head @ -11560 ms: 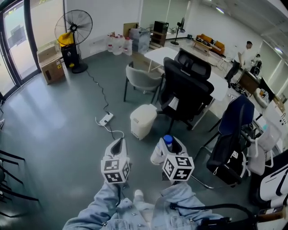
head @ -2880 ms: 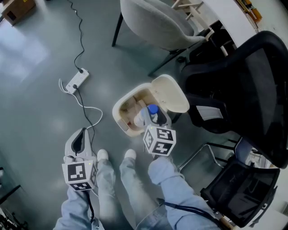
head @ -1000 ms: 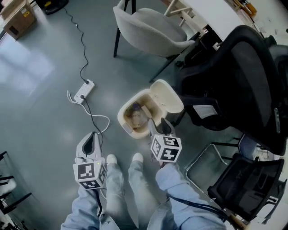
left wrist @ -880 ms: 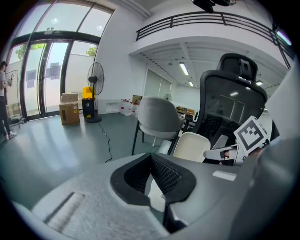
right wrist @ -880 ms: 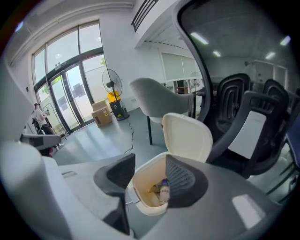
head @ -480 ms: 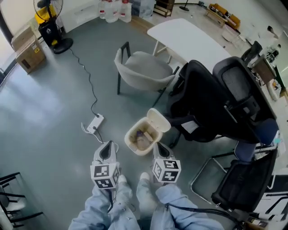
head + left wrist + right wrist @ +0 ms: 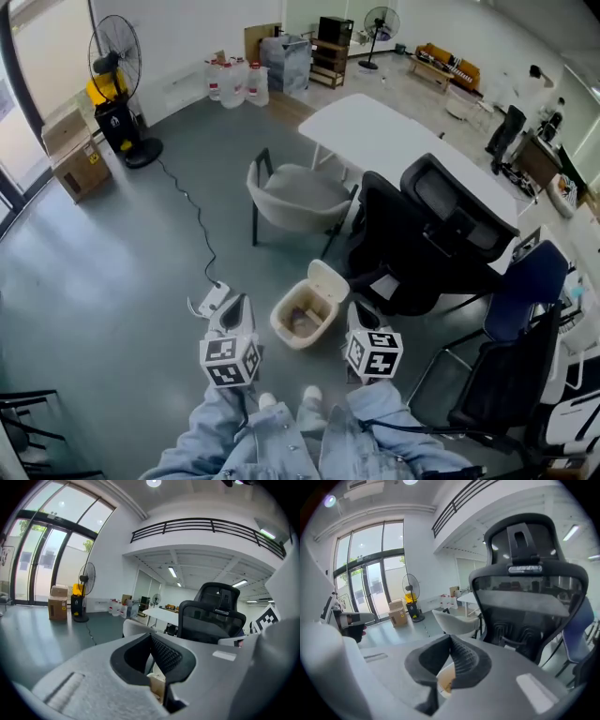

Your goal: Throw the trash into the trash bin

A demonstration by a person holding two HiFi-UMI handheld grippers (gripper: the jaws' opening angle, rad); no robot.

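Person: denim sleeves (image 7: 380, 405) and white shoes (image 7: 310, 397) are seen on the near side of the trash bin (image 7: 279, 322).
Left gripper (image 7: 239, 300): held just to the near left of the trash bin; its fingers are pressed together tip to tip, closed on each other alone.
Right gripper (image 7: 357, 309): held just to the near right of the trash bin; its fingers are likewise brought fully together, with the bin's cream wall glimpsed below them in the right gripper view.
Trash bin: a cream bin is stood on the grey floor (image 7: 112, 253) between the two grippers, its lid (image 7: 330, 279) tipped open on the far side.
Trash (image 7: 302, 322): it is seen lying inside the trash bin; the single pieces cannot be told apart.
Power strip (image 7: 214, 298): laid on the floor to the left of the trash bin, its cable led away beyond it.
Black office chair (image 7: 412, 248): placed just beyond the trash bin, to the right.
Grey chair (image 7: 295, 192): placed beyond the trash bin.
White table (image 7: 394, 141): set farther beyond the trash bin, behind both chairs.
Fan (image 7: 117, 56): stood far beyond the trash bin to the left, cardboard boxes (image 7: 75, 155) beside it.
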